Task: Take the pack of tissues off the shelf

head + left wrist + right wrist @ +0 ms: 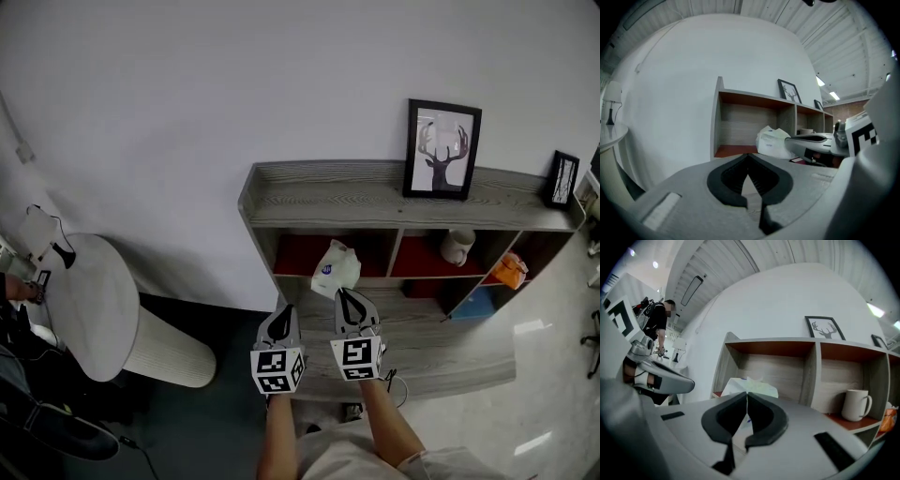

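Grey wood-grain shelf unit (375, 197) with red-brown compartments stands against a white wall, seen from above. The pack of tissues (335, 270), white with a small blue mark, sits at the mouth of the upper left compartment. The right gripper (349, 294) has its jaws closed together on the near edge of the pack's wrapper. In the right gripper view the pale pack (750, 386) shows just beyond the meeting tips. The left gripper (284, 311) hangs just left of it, jaws together with nothing between them and away from the pack.

By these views the grasp looks made and the pack appears to be at the front of the compartment. What seems left is drawing it fully clear of the shelf unit.

Several things are hard to judge. The underside of the pack is covered by the gripper bodies in every view, so it is unclear whether it rests on the compartment floor or is lifted off it. How much wrapper the jaws have caught cannot be seen. A white mug (457, 246) stands in the next compartment to the right, and a framed deer picture (442, 149) on top. An orange object (509, 270) at far right is too small to identify.
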`<state>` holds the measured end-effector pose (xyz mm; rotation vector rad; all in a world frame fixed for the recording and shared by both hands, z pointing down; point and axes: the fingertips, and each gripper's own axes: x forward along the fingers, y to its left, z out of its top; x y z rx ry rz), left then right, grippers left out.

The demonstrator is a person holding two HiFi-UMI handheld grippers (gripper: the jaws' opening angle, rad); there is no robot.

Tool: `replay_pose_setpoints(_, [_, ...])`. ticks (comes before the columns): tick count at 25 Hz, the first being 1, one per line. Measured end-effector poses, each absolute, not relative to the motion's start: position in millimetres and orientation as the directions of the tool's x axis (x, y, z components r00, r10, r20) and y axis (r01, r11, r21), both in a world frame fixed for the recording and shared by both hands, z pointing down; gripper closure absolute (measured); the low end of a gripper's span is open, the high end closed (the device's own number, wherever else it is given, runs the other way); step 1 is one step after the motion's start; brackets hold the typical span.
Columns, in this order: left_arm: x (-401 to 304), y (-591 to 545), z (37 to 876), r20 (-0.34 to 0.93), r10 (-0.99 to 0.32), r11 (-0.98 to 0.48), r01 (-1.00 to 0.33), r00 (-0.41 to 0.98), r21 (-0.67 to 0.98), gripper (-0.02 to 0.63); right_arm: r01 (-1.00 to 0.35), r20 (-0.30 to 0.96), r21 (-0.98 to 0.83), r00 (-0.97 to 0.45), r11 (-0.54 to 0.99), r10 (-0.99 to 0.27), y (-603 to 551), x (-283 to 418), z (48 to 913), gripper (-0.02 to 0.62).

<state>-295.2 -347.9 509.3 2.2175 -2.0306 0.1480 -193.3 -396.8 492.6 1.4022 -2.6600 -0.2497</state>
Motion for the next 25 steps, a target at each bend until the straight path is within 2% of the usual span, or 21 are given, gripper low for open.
replay_pose_setpoints(4, [-292, -338, 506, 0.168, -0.977, -0.129, -0.991, 0.134, 0.04, 0.598, -0.85, 0.033, 0.134, -0.509, 0.509, -0.86, -390, -173, 493, 0.578])
replay_pose_setpoints(12, [-295, -318, 514, 0.188, -0.965, -0.174, -0.983, 0.183, 0.061, 0.598, -0.896, 0.047, 0.125, -0.423, 0.425, -0.905, -369, -143, 497, 0.578])
replay_pose_setpoints(25, [-283, -274, 537, 0.221, -0.94, -0.249, -0.966, 0.259, 0.075, 0.598, -0.886, 0.127, 0.126, -0.432, 0.447, -0.893, -311, -139, 529, 0.578])
